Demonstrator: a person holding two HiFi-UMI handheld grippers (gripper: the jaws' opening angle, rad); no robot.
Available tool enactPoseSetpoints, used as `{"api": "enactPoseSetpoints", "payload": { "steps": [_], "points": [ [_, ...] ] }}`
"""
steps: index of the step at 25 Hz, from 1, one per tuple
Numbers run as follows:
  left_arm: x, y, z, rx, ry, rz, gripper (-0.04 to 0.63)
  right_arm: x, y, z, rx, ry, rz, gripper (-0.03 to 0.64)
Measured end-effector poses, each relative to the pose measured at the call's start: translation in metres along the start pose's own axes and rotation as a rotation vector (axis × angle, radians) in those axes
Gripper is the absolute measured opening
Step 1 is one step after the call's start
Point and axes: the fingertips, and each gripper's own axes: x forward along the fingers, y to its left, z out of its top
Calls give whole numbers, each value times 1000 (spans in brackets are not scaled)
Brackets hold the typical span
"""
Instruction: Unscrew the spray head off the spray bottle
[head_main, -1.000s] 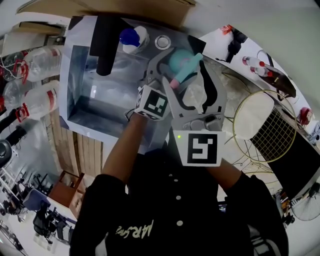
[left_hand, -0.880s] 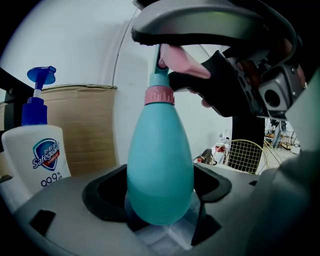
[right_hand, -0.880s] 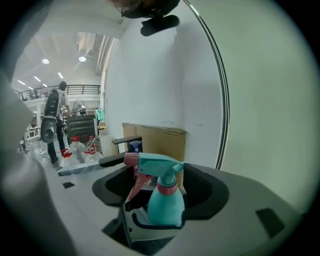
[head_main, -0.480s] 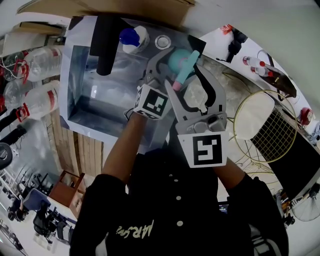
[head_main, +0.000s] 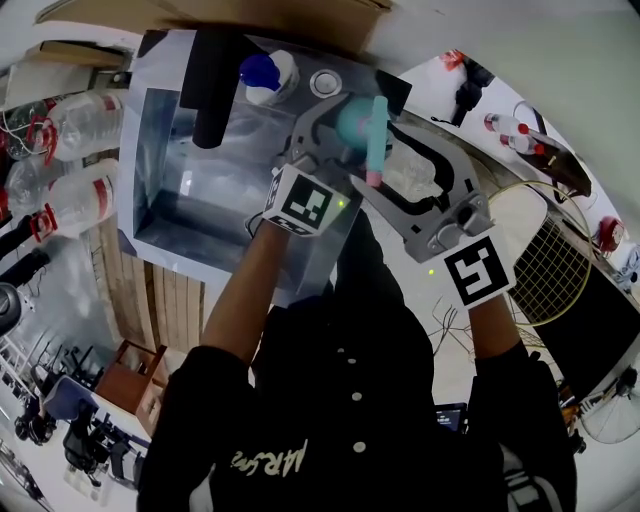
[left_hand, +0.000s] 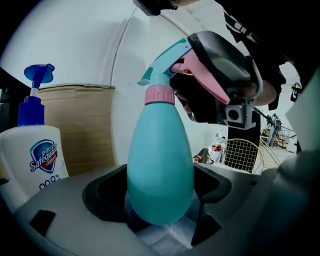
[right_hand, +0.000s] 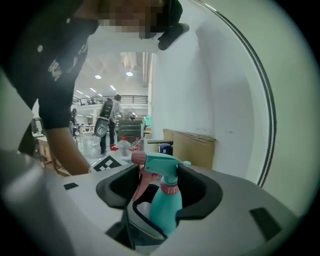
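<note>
Your L gripper is clamped on the belly of the teal spray bottle. It's held upright by the sink's right edge, long axis vertical, pink collar up top. R gripper has just been closing & now pinches the spray head between its pads. Head lies level, nozzle pts back toward you, trigger hangs under it. Safeguard pump bottle stands beside, to the L.
</note>
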Motion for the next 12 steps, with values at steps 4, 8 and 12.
{"api": "enactPoseSetpoints", "payload": {
  "steps": [4, 8, 12],
  "points": [
    [2, 1, 0, -12, 3, 1, 397, 2, -7, 10, -31, -8, 83, 253],
    [1, 1, 0, -11, 3, 9, 397, 1, -13, 13, 59, -34, -112, 290],
    [2, 2, 0, -11, 4, 11, 397, 7, -13, 3, 169, -40, -321, 325]
  ]
}}
